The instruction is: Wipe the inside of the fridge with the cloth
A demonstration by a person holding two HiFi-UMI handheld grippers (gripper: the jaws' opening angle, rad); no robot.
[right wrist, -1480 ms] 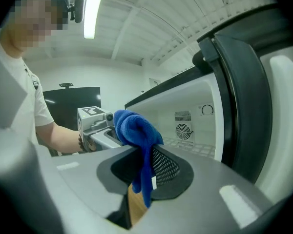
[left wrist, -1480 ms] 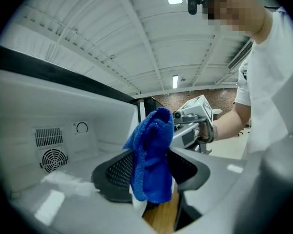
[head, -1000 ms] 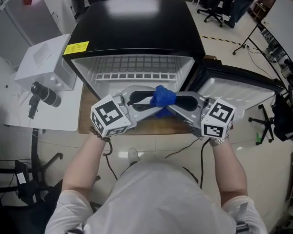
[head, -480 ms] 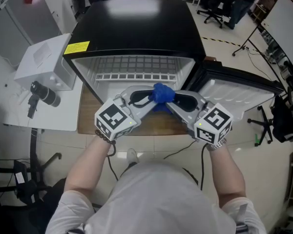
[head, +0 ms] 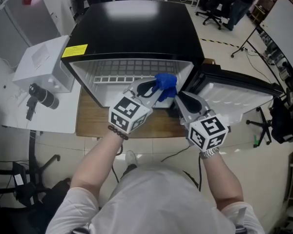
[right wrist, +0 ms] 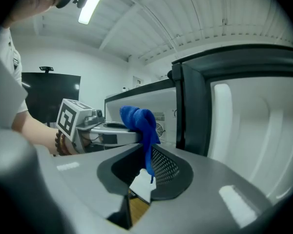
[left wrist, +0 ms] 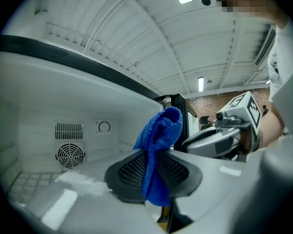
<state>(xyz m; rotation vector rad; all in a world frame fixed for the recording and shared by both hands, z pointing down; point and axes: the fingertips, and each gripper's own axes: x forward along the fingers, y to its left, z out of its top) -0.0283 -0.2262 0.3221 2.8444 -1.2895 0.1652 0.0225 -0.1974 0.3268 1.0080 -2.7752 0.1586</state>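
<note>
While the blue cloth (head: 166,83) is bunched at the mouth of the fridge (head: 136,28) and touches no inner wall, the head view shows the main risk. The left gripper (head: 154,87), at the fridge's opening, has just been closing its jaws and now clamps the cloth. The right gripper (head: 178,95) sits just outside the fridge on the hinge side, near the open door (head: 234,94), where a careless sweep could knock it against the frame. The left gripper view adds what the head view cannot: the jaws pinch the cloth at its middle and much of it stands loose above them, so a hard rub could drag it free. This view also shows the fan grille (left wrist: 70,155) on the fridge's back wall, which might snag fibres. The right gripper view shows its own jaws, which have just been closing, with a slim gap between them. The cloth's tail hangs at that gap, apparently unpinched, so parting the grippers could tug it.
</note>
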